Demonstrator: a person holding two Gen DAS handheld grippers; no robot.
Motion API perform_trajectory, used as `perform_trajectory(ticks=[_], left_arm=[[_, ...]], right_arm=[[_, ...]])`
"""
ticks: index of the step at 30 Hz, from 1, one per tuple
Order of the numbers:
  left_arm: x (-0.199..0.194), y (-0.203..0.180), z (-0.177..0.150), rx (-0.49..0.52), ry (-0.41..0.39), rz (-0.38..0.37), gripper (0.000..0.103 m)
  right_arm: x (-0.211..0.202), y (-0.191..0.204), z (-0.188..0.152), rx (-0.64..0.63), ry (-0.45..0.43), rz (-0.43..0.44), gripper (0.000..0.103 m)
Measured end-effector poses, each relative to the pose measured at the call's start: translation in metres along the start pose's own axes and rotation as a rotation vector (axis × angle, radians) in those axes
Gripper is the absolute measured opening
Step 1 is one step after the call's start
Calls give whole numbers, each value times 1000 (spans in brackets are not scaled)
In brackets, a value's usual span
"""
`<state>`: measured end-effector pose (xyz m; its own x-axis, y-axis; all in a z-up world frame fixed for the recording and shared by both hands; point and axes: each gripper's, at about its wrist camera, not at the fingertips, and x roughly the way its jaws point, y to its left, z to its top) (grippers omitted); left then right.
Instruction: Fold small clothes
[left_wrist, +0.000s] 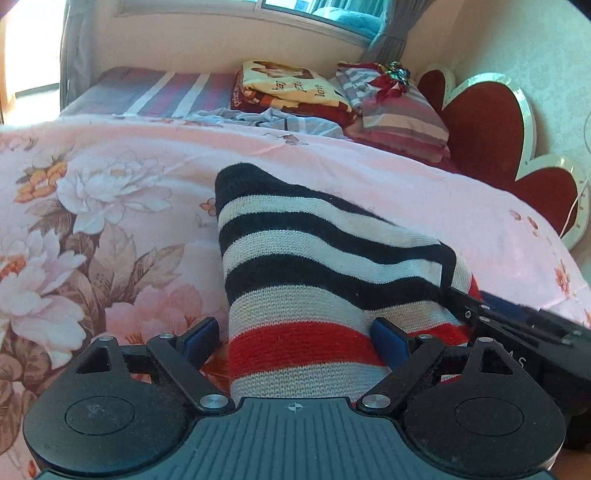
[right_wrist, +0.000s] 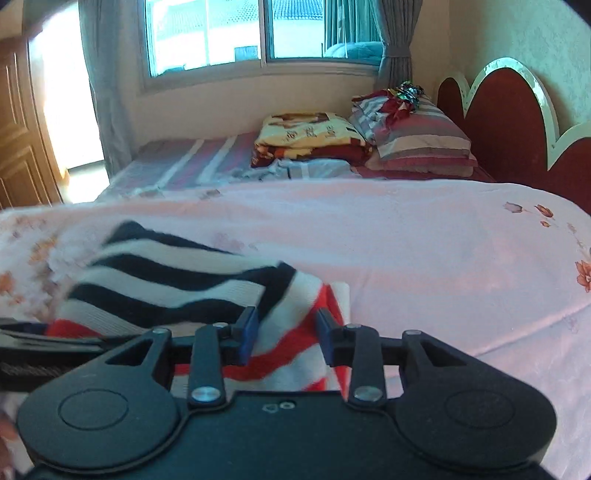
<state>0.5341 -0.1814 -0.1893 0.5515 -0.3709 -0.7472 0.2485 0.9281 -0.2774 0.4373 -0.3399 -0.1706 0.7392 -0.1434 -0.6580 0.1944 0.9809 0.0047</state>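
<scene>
A small knit garment (left_wrist: 314, 258) with black, white and red stripes lies folded on the pink floral bedspread (left_wrist: 110, 166). My left gripper (left_wrist: 295, 339) is open wide over its near red-striped end, and the fabric lies between the blue pads (left_wrist: 201, 341) without being pinched. My right gripper (right_wrist: 286, 336) straddles the garment's (right_wrist: 177, 273) right red-and-white edge with its jaws partly apart, and its pads (right_wrist: 247, 338) are not visibly pressing the fabric. The right gripper's body (left_wrist: 517, 325) shows at the right of the left wrist view.
At the far side of the bed lie a folded yellow and red blanket (left_wrist: 295, 88), striped pillows (left_wrist: 399, 110) and a crumpled pale cloth (left_wrist: 277, 120). A red scalloped headboard (left_wrist: 491, 136) stands at the right. A window (right_wrist: 236, 33) with grey curtains is behind.
</scene>
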Motion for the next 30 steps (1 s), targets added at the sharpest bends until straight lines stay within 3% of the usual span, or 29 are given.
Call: perform_trajectory(ticks=[3,7,13,19,23,27,30], left_arm=[[2,-4,-4,34,-21,8,95],[1,-6,-7,42,-42,21,97],[-2,-8,-7,54,-47,41,98],[-4,-19,-6,136,-68,100,100],[-7,-18,-6,128,-69,94,100],[-14,-19,-2,116,-51,98,100],[-27,-18,-5,113,-44,79,100]], right_arm=[[6,-17,-11,121,-32,47,44],[3,-24,-24,163,-73,71,44],[1,-30,-24,185,-82,87,45],[-1,-27,-23,170,-79,76,46],[0,-22,-19,154,-70,58,48],[-8,-23,2,166,22,47,51],[-32,-17,4,156,3,47,50]])
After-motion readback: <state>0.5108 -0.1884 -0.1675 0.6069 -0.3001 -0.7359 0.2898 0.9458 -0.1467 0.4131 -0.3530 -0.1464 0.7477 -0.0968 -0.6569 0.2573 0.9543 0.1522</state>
